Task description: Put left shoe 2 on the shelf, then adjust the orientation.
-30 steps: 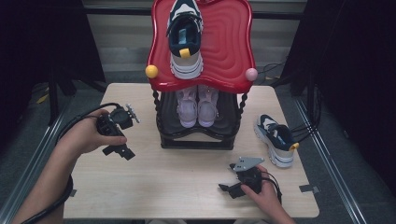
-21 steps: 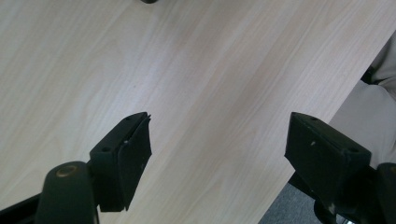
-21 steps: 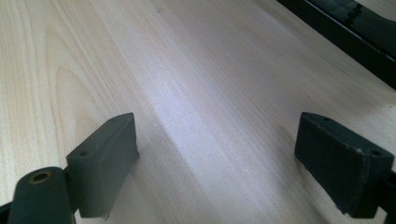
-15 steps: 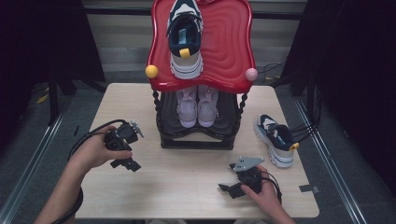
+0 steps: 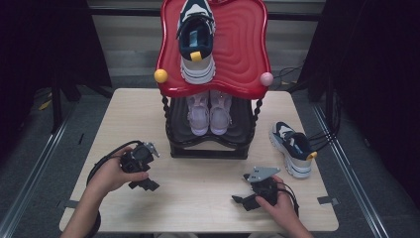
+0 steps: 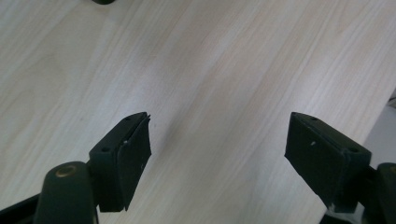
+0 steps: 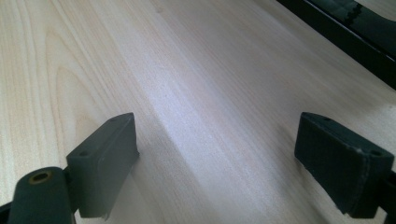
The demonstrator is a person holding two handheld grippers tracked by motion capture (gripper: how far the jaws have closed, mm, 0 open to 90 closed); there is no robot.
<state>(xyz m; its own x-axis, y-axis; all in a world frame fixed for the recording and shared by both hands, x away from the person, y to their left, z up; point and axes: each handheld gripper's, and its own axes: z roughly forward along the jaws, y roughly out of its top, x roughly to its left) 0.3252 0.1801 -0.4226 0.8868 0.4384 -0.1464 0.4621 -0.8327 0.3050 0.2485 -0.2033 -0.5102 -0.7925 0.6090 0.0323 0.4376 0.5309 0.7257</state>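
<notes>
Since the earlier frames the left claw (image 5: 143, 184) has sunk from beside the rack's left post to the tabletop (image 5: 198, 208) at about eight o'clock of the black shoe rack (image 5: 210, 146), and the forearm behind it has drawn back toward the near edge with it; its cable now loops on the wood beside the hand. Its jaws stand apart with bare wood grain between them, as the left gripper view shows (image 6: 217, 154), and nothing is held. The right claw (image 5: 245, 200) lies where it lay before, at about five o'clock of the rack near the front edge, its grey plate on top, its jaws likewise spread over bare wood (image 7: 215, 158) and gripping nothing. The shoes have not shifted: one navy-and-white sneaker (image 5: 292, 148) sits on the tabletop at three o'clock of the rack, just beside its right foot and well apart from both claws; its mate (image 5: 197, 42) lies on the red wavy top tray (image 5: 242, 54), toe pointing to twelve o'clock; a pale pink pair (image 5: 209, 111) rests on the lower shelf under the tray.
</notes>
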